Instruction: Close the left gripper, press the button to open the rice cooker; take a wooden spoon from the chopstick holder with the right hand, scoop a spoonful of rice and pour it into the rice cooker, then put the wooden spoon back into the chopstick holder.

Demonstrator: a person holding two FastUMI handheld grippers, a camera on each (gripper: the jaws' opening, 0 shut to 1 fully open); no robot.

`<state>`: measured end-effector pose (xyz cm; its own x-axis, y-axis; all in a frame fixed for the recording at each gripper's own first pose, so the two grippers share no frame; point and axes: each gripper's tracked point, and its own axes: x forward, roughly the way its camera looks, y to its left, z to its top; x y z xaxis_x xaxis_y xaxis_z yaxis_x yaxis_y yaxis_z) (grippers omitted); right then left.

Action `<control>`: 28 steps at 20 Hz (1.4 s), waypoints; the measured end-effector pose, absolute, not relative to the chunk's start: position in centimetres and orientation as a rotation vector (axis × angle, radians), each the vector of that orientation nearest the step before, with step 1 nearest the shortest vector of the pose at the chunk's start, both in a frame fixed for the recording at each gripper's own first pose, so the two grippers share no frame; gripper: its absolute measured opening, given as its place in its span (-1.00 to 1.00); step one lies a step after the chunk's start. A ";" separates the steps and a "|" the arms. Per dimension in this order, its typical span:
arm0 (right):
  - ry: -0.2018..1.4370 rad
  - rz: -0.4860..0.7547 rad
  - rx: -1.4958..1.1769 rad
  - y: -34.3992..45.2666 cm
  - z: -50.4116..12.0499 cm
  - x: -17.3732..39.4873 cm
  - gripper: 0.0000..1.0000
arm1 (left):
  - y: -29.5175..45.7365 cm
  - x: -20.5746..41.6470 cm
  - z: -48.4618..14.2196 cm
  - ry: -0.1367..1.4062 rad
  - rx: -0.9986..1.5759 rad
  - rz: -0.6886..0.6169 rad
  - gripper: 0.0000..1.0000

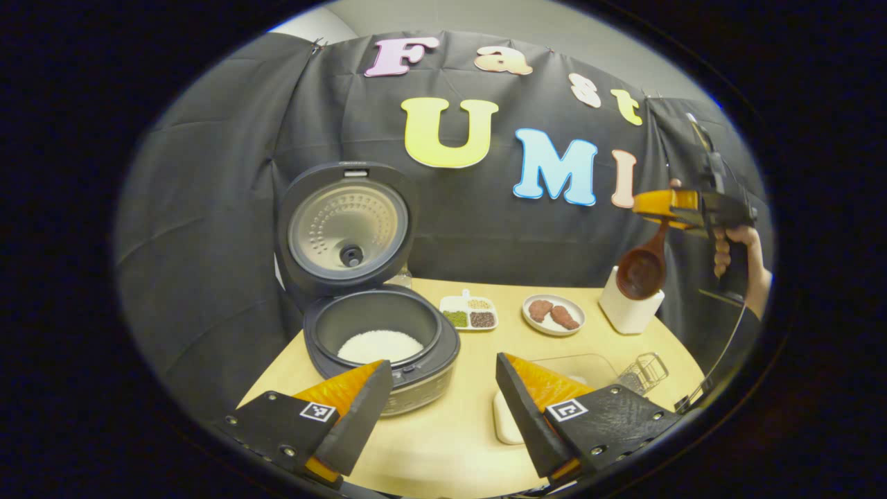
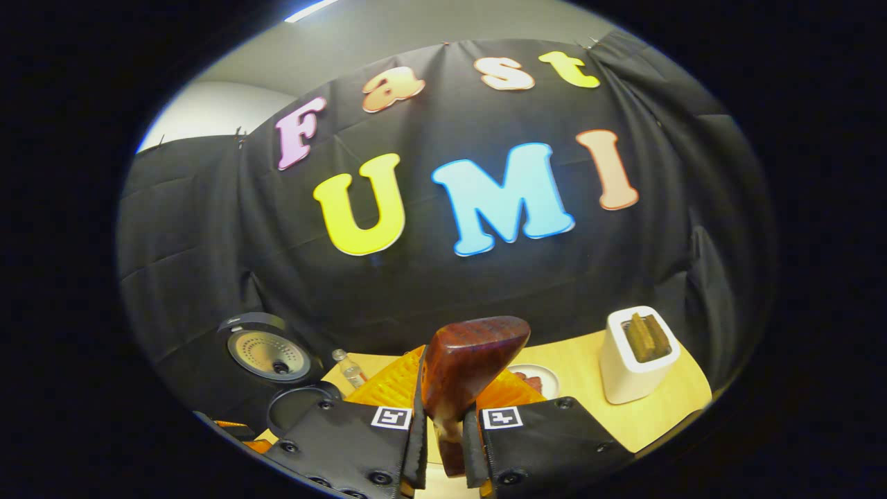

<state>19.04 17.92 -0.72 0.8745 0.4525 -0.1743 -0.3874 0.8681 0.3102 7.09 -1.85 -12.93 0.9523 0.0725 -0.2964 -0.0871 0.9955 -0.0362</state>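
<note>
- Left gripper view: the rice cooker (image 1: 381,346) stands at the left of the pale worktop (image 1: 450,443), its lid (image 1: 344,229) swung up and back against the black cloth, and white rice (image 1: 380,344) lies in the inner pot.
- The left gripper (image 1: 436,405) sits low in front of the cooker with its jaws spread wide and nothing between them.
- Just right of the cooker lies a small divided dish (image 1: 469,312) of grains, then a round plate (image 1: 553,314) with two brownish pieces on it.
- Nearer the camera, behind the left gripper's right-hand finger, lie a clear container (image 1: 582,367) and a small wire basket (image 1: 644,371).
- At the far right stands the white chopstick holder (image 1: 629,308); above it the right gripper (image 1: 669,208), held by a hand (image 1: 738,253), carries the wooden spoon (image 1: 641,270), whose bowl hangs down in front of the holder's top.
- Right gripper view: the right gripper (image 2: 443,433) has its jaws pinching the wooden spoon (image 2: 468,364) by its handle, the bowl rising up between them.
- In that view the open cooker lid (image 2: 267,353) shows low at the left, and the chopstick holder (image 2: 634,357) stands on the worktop (image 2: 665,402) at the right with brown utensils in it.
</note>
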 end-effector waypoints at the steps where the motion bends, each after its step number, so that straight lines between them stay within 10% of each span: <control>1: 0.258 0.416 0.288 15.8 -1.5 19.0 -0.54 | -2.1 7.3 -12.7 0.300 -0.051 0.091 0.88; 10: 0.427 0.241 0.472 3.3 -10.8 18.3 -0.54 | -6.3 6.5 -10.7 0.295 -0.080 0.171 0.88; 28: 0.696 0.294 0.443 6.0 -25.8 17.0 -0.50 | -6.3 -3.1 -8.9 0.264 -0.132 0.460 0.83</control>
<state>17.02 6.05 -25.76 0.7319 0.4029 -0.5495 -0.1135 0.8673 0.4847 -3.13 -6.31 -8.92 0.8627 0.4207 -0.2807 -0.4546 0.8882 -0.0659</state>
